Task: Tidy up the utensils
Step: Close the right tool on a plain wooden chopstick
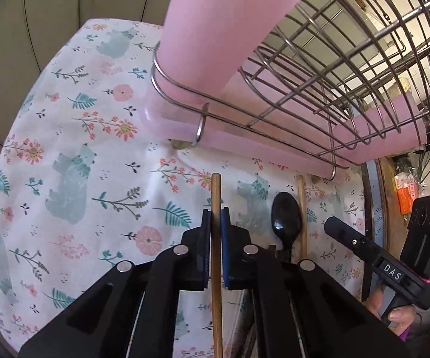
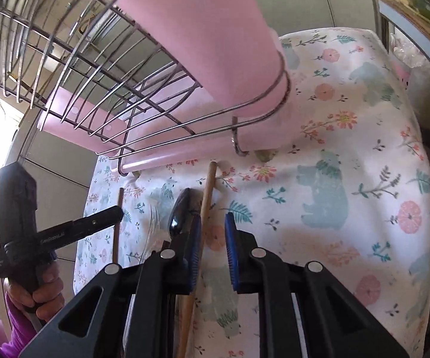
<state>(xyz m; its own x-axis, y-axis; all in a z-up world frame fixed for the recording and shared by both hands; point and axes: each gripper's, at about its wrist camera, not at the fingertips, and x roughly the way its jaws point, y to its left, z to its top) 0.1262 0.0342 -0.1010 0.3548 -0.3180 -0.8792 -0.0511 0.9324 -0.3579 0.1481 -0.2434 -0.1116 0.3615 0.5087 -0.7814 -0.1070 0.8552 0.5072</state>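
We see the left hand-held gripper [image 1: 215, 223] at lower centre of the left wrist view, its two blue-padded fingers [image 1: 225, 232] pressed against a wooden chopstick [image 1: 216, 197] that runs up between them; the stick's end stops short of the pink tray above it. In the right wrist view, what appears to be the same chopstick [image 2: 207, 197] lies along the inner face of the right hand-held gripper's left finger. The right hand-held gripper [image 2: 213, 229] stands spread, with a clear gap between the stick and its right finger.

A black spoon [image 1: 286, 217] lies bowl-up on the cloth just right of centre in the left wrist view, and a second chopstick [image 1: 302, 208] lies just beside it on its right.

The surface carries a floral tablecloth [image 1: 95, 179] printed with bears. A wire dish rack [image 1: 334, 68] fills the upper right of the left wrist view and rests on a pink tray [image 1: 274, 149]. A pink utensil holder [image 1: 209, 29] hangs at the rack's corner, upper centre.

A person's fingers [image 2: 40, 292] wrap the handle of the left device at lower left of the right wrist view.
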